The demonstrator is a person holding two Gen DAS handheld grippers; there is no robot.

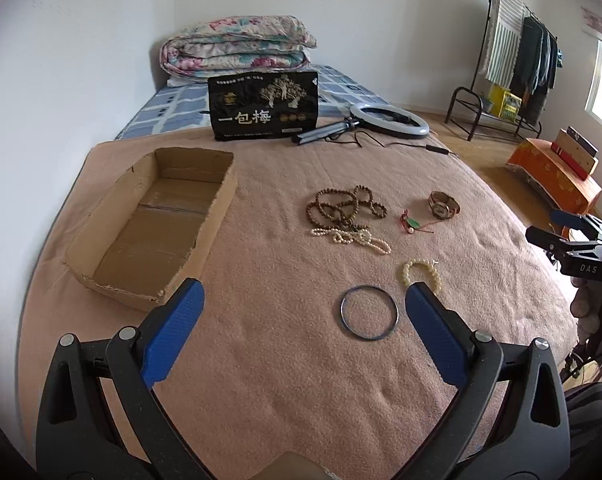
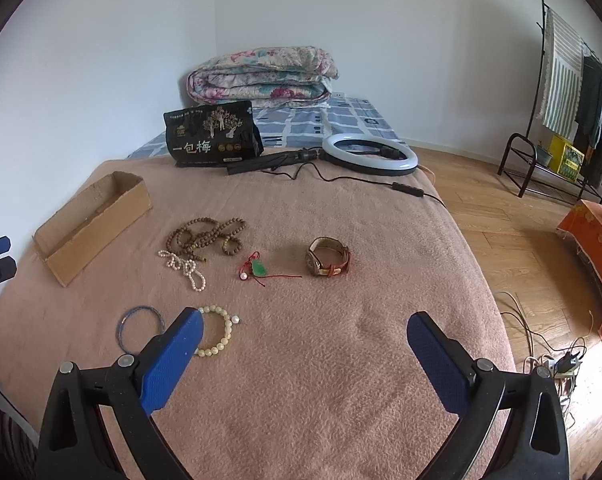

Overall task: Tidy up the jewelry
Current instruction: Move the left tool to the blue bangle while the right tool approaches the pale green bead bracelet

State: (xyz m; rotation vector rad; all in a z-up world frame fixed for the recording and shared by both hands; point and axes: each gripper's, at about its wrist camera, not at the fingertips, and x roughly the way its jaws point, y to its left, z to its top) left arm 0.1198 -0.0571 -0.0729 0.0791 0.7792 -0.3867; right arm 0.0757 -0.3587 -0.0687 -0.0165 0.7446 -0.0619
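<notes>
On the pink blanket (image 1: 285, 360) lie a thin metal bangle (image 1: 393, 312) (image 2: 121, 328), a cream bead bracelet (image 1: 407, 270) (image 2: 221, 344), a white pearl strand (image 1: 353, 238) (image 2: 183, 268), brown wooden beads (image 1: 343, 208) (image 2: 205, 236), a green pendant on red cord (image 1: 413, 224) (image 2: 259, 268) and a wristwatch (image 1: 443, 204) (image 2: 327, 258). An empty cardboard box (image 1: 217, 216) (image 2: 97, 228) sits at the left. My left gripper (image 1: 303, 304) is open and empty, just short of the bangle. My right gripper (image 2: 305, 334) is open and empty, near the cream bracelet.
At the back stand a black snack bag (image 1: 263, 106) (image 2: 213, 136), a ring light with cable (image 1: 389, 120) (image 2: 369, 154) and a folded quilt (image 1: 237, 48). To the right, past the bed edge, are wood floor, a clothes rack (image 2: 573, 112), an orange-covered box (image 1: 553, 172) and cables.
</notes>
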